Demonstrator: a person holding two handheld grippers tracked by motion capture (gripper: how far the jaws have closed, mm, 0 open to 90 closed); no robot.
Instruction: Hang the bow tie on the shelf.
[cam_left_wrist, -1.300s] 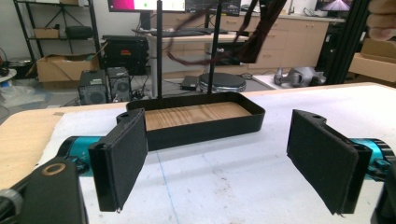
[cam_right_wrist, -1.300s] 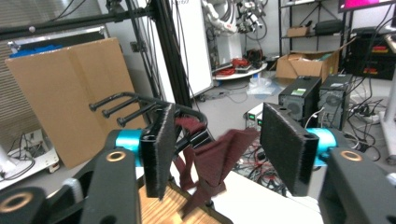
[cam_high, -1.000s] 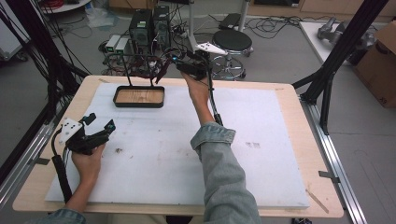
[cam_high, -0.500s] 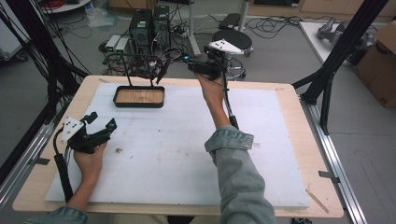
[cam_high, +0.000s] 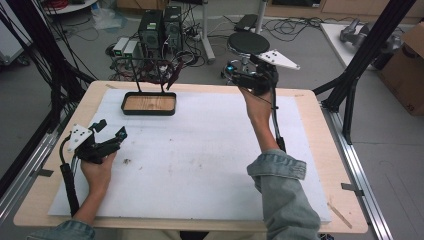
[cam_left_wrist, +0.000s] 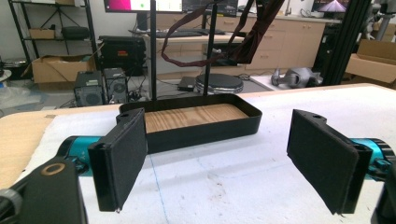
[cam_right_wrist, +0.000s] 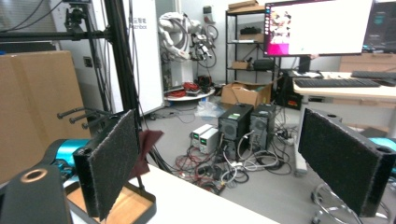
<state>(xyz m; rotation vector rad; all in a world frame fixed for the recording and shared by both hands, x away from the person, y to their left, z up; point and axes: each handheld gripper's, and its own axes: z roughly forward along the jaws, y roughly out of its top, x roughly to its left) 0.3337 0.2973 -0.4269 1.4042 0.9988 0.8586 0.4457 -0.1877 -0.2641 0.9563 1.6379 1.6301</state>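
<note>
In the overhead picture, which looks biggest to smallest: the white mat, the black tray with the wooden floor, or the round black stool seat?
1. White mat, easily largest.
2. Black tray.
3. Stool seat, close to the tray; it stands farther from the camera, so that order is unsure.

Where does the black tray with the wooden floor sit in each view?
High view: black tray at the table's far left.
Left gripper view: centre, beyond the open jaws.
Right gripper view: bottom left corner, behind the left jaw.
Shared landmark: the dark red straps hanging on its rack.

Grey floor; PC towers; black stool; cardboard box
</note>
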